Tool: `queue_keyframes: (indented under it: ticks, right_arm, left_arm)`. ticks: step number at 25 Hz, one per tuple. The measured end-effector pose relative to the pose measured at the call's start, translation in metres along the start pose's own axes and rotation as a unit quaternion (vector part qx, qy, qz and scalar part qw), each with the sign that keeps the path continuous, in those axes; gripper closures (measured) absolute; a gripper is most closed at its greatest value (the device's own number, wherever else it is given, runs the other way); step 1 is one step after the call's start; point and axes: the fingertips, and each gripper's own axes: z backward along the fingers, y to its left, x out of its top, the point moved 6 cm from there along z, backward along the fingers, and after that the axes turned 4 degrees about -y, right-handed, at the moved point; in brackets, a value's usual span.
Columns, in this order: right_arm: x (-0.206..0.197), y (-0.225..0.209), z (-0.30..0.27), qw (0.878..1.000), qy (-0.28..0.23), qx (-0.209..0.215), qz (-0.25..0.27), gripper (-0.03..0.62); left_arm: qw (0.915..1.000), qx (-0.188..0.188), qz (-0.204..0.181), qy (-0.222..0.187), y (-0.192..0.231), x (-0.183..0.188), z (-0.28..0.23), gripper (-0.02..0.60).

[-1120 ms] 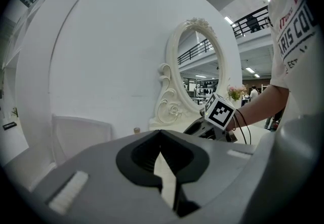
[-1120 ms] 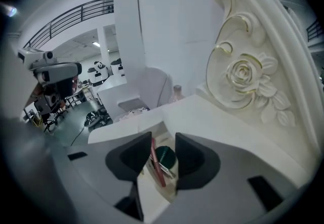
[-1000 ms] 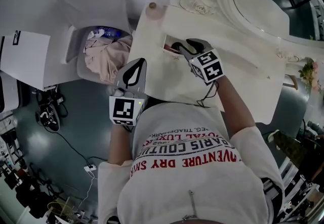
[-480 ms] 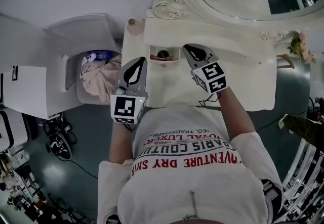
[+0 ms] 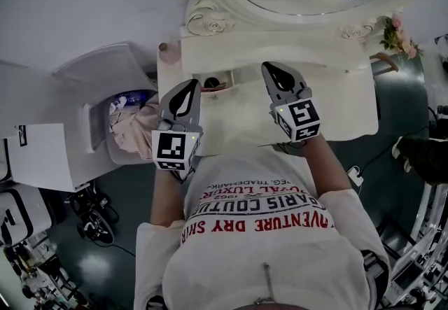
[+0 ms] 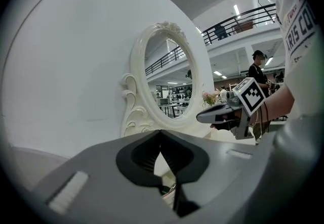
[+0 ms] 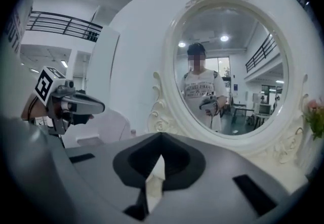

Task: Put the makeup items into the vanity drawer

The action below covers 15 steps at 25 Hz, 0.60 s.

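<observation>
**White vanity bench** (image 5: 343, 109). An oval mirror in a carved cream frame (image 5: 210, 22) stands along its back edge.

**Small open drawer** (image 5: 225, 89). It is set into the bench top left of centre, just below the mirror frame. It holds the makeup items: a dark round piece (image 5: 211, 82) shows, with a reddish sliver beside it. The rest is too small to make out.

**Left tool** (image 5: 192, 83). Grey, with a marker cube at the rear.
- Its jaws are together with nothing between them.
- In the head view its tip overlaps the drawer's left end; whether it touches cannot be told.
- Its body overhangs the bench's left edge.

**Right tool** (image 5: 270, 67). Same make as the left.
- Its jaws have just been closing and now meet, holding nothing.
- It is over bare bench top to the right of the drawer, apart from it, pointing toward the mirror.

**Surroundings**
- A small pale bottle with a brown cap (image 5: 164, 48) stands at the bench's back left corner, near the drawer.
- A spray of pink flowers (image 5: 393, 29) sits at the right end of the mirror frame, well apart from both tools.
- A white bin (image 5: 94, 127) stands on the dark floor beside the bench's left edge, filled with pinkish cloth (image 5: 140, 135).
- A white box (image 5: 38, 155) stands further left.
- The person's white printed T-shirt (image 5: 266, 245) fills the lower part of the head view, against the bench's front edge.
</observation>
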Motion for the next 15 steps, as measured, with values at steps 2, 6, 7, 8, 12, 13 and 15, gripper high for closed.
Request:
queue_keyframes:
  ticks: [2,6,7,8,12,13,15]
  right_arm:
    - [0.0,-0.004,0.006,1.0,-0.009,-0.015,-0.004,0.586]
    - [-0.002,-0.002,0.013,1.0,-0.016,-0.015,0.002,0.586]
    - [-0.002,-0.002,0.014,1.0,-0.016,-0.013,0.007,0.586]
    - [-0.002,-0.001,0.014,1.0,-0.016,-0.01,0.011,0.586]
    - [-0.003,-0.002,0.014,1.0,-0.017,-0.001,0.013,0.587]
    - [-0.003,-0.002,0.013,1.0,-0.017,0.0,0.011,0.588]
    - [-0.004,-0.002,0.013,1.0,-0.016,0.0,0.007,0.587]
  left_arm:
    - [1.0,-0.002,0.0,-0.001,-0.001,0.001,-0.002,0.571]
    - [1.0,0.008,0.004,0.001,-0.001,0.001,-0.002,0.571]
    - [0.9999,0.009,0.007,-0.001,-0.001,0.002,-0.002,0.571]
    - [0.9999,0.009,0.009,-0.003,-0.001,0.003,-0.003,0.571]
    - [0.9999,0.011,0.008,-0.006,-0.003,0.005,-0.004,0.571]
    - [0.9999,0.012,0.008,-0.006,-0.003,0.006,-0.004,0.571]
    - [0.9999,0.014,0.008,-0.006,-0.002,0.006,-0.003,0.571]
